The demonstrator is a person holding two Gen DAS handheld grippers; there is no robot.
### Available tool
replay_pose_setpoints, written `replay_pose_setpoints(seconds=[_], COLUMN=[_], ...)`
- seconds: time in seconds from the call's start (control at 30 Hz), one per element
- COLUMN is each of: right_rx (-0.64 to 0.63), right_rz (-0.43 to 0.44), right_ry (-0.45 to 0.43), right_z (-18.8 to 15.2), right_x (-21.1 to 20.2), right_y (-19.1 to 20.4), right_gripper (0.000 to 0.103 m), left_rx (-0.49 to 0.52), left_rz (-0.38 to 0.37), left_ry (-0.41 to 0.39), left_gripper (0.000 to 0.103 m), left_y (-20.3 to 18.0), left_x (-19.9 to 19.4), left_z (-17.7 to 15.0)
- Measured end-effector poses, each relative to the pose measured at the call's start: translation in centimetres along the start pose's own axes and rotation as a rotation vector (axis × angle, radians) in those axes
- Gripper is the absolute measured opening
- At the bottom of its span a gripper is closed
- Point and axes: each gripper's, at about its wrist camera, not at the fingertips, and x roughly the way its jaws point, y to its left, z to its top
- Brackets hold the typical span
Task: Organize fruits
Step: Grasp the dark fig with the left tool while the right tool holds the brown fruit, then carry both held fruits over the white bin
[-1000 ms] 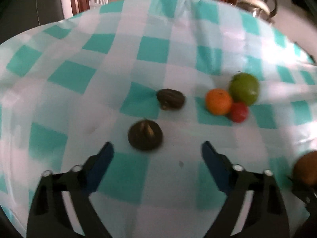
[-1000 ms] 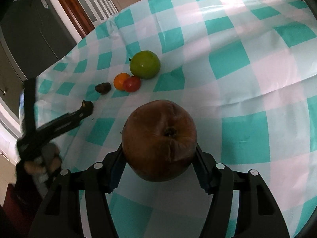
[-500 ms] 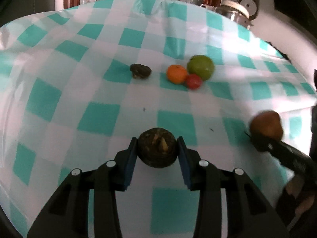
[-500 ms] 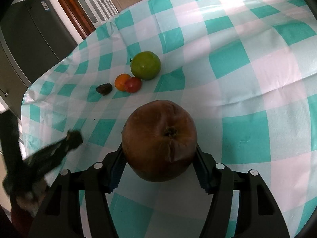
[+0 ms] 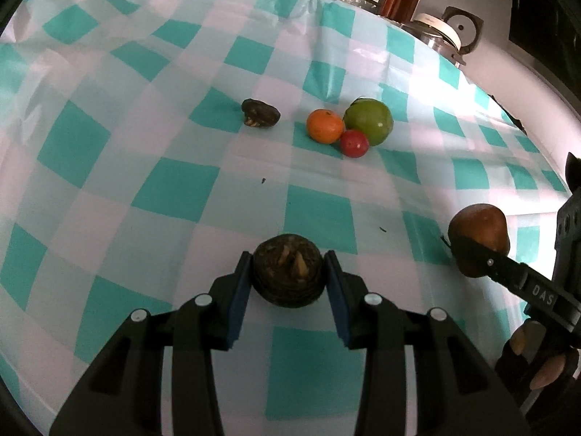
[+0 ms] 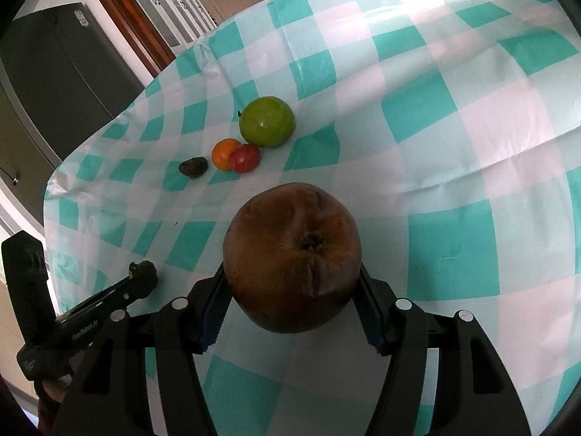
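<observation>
My left gripper [image 5: 288,279] is shut on a small dark shrivelled fruit [image 5: 288,269] and holds it above the checked cloth. My right gripper [image 6: 292,290] is shut on a large brown wrinkled fruit [image 6: 292,263]; this fruit also shows in the left wrist view [image 5: 478,234] at the right. On the cloth farther away lie a green apple [image 5: 368,120], an orange [image 5: 324,125] and a small red fruit [image 5: 354,143] touching one another, and a second dark shrivelled fruit [image 5: 260,113] apart to their left.
The table wears a teal and white checked cloth [image 5: 174,196]. A kettle [image 5: 448,34] stands beyond its far right edge. A dark fridge [image 6: 61,65] and wooden door frames stand beyond the table in the right wrist view.
My left gripper closed on the small dark fruit and lifted it back from the cloth. The right gripper still holds the brown fruit and has barely moved.
</observation>
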Motion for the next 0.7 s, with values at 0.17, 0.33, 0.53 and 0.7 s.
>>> replay_pose_setpoints(seconds=[0.17, 0.33, 0.53, 0.7], right_rx=[-0.002, -0.029, -0.010, 0.014], right_rz=[0.001, -0.073, -0.143, -0.079], right_ry=[0.002, 0.003, -0.007, -0.018], right_z=[0.0, 0.0, -3.5, -8.4], right_x=[0.0, 0.0, -2.6, -5.7], right_y=[0.0, 0.7, 4.3, 7.5], right_gripper=[0.061, 0.061, 0.061, 0.061], left_rx=[0.010, 0.077, 0.113, 0.115], left_rz=[0.016, 0.074, 0.130, 0.139], left_ry=[0.000, -0.009, -0.027, -0.043], left_gripper=[0.040, 0.040, 0.040, 0.040], left_y=[-0.4, -1.3, -1.0, 0.6], left_x=[0.1, -1.6, -6.6, -10.9], left_z=[0.1, -0.9, -4.6, -8.6])
